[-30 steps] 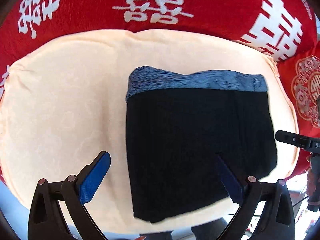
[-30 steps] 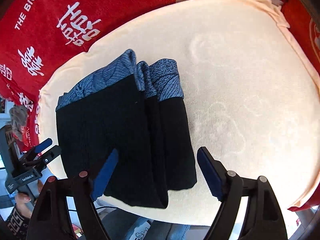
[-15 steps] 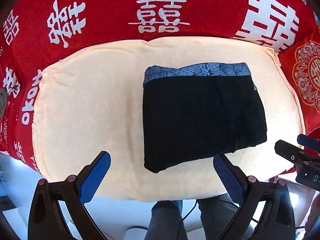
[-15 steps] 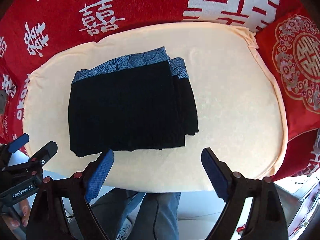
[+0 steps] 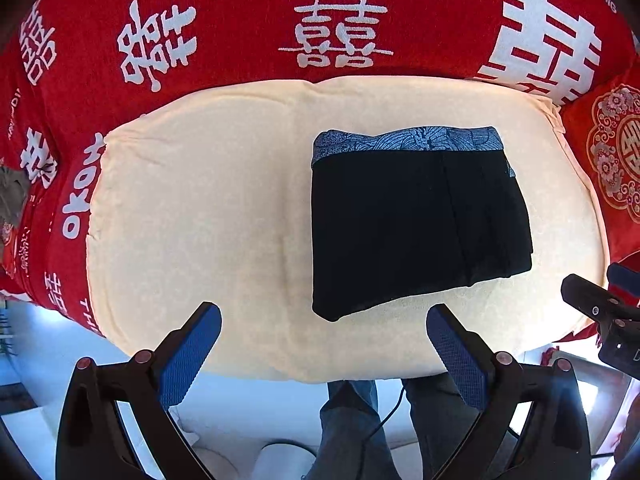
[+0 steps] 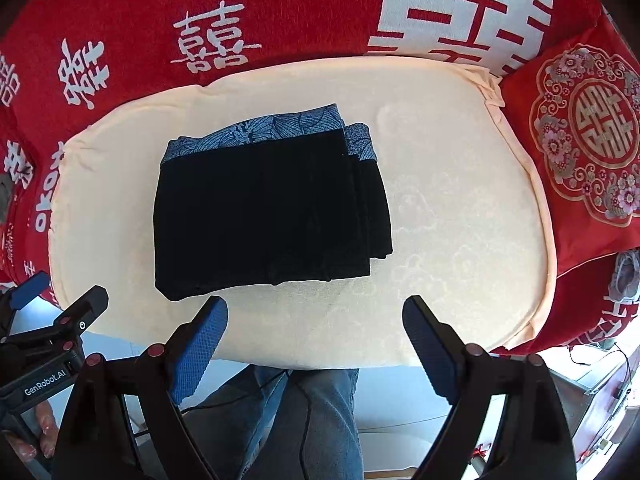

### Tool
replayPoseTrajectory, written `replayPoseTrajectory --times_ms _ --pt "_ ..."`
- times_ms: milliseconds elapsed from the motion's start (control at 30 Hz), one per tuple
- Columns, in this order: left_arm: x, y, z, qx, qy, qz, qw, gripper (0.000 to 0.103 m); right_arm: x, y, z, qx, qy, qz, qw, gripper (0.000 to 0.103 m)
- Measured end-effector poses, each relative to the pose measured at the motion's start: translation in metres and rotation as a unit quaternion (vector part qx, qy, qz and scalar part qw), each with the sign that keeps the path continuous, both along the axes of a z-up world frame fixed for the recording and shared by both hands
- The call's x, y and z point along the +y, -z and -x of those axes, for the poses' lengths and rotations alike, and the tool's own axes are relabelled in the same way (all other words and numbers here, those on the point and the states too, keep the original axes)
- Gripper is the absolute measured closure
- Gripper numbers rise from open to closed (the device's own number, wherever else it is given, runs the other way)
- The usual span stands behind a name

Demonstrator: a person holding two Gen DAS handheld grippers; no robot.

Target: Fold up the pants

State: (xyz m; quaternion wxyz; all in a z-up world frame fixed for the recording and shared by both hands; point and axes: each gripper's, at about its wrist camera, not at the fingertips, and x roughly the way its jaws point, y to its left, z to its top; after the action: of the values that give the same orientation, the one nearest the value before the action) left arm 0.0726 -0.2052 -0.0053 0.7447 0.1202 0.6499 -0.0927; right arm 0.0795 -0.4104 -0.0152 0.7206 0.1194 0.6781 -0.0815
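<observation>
Pants (image 5: 416, 224): lying folded into a compact black rectangle on the right half of the cream cushion in the left wrist view, blue patterned waistband (image 5: 408, 142) facing the far side.
Layers: stacking unevenly along the right edge (stepped hems showing in the right wrist view (image 6: 272, 216)).
Cushion (image 5: 192, 216): resting on a red blanket (image 5: 224, 20) printed with white characters, running round its far side.
Left gripper (image 5: 324, 344): hovering over the cushion's near edge, clear of the cloth, jaws spread wide and gripping nothing, blue pads (image 5: 192, 354) facing inward.
Right gripper (image 6: 316, 340): hanging over the near edge too, jaws standing wide apart with nothing between them, left pad (image 6: 202, 350) sitting just beside the pants' near corner without touching.
Red embroidered pillow (image 6: 584, 136): leaning at the cushion's right end.
Legs in blue jeans (image 6: 312, 420): showing below the cushion edge, between the fingers.
</observation>
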Motion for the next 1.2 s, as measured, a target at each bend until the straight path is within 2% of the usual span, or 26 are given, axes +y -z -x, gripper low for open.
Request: replayPoseTrajectory --times_ms 500,867,1200 --pt "0.0 -0.003 0.002 0.007 0.01 0.004 0.9999 0.0 0.016 -0.01 -0.009 -0.005 -0.014 0.014 1.0 0.012" --pt "-0.001 -0.002 0.004 0.009 0.022 0.007 0.9997 0.0 0.021 -0.007 -0.011 0.003 -0.018 0.013 1.0 0.012" --pt "0.002 0.001 0.004 0.014 0.011 0.012 0.9998 0.0 0.022 -0.005 -0.01 0.005 -0.02 0.013 1.0 0.012"
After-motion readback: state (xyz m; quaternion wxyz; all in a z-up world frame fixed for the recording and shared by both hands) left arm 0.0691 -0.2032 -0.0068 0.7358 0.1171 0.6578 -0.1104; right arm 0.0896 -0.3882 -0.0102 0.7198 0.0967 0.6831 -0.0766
